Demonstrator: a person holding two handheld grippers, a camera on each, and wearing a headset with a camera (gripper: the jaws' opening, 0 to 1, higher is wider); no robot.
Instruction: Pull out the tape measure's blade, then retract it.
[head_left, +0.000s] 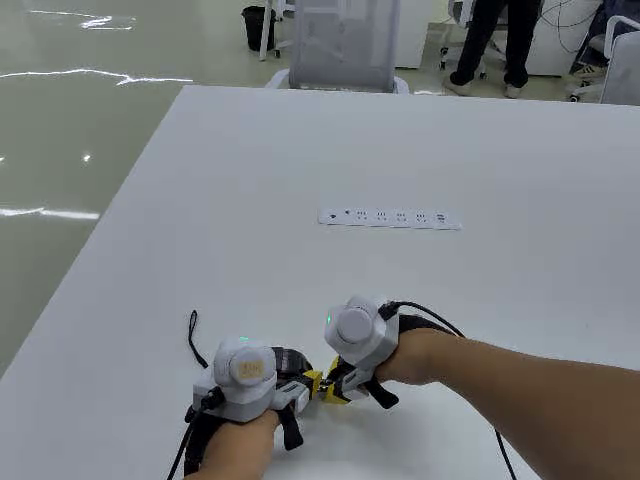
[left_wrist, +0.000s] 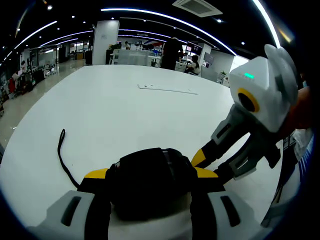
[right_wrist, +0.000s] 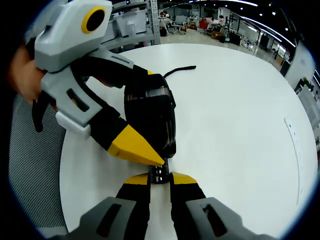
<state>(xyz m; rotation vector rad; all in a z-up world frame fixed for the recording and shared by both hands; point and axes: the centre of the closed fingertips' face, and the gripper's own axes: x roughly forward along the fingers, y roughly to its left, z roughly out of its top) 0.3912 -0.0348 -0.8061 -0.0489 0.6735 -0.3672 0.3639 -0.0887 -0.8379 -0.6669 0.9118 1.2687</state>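
left gripper (left_wrist: 150, 174) is clamped across the tape measure (right_wrist: 150, 115), a rounded black case with a thin black strap (left_wrist: 61, 152) trailing on the white table (head_left: 300, 160), near its front edge. right gripper (right_wrist: 160, 178) pinches the blade tip (right_wrist: 160, 172), right at the case mouth.

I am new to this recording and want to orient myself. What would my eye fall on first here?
At the near side of the white table the two grippers meet: the left gripper clamps the black tape measure, and the right gripper pinches its blade tip, barely pulled out. The tape's black strap lies to the left, and a white power strip lies flat farther back.
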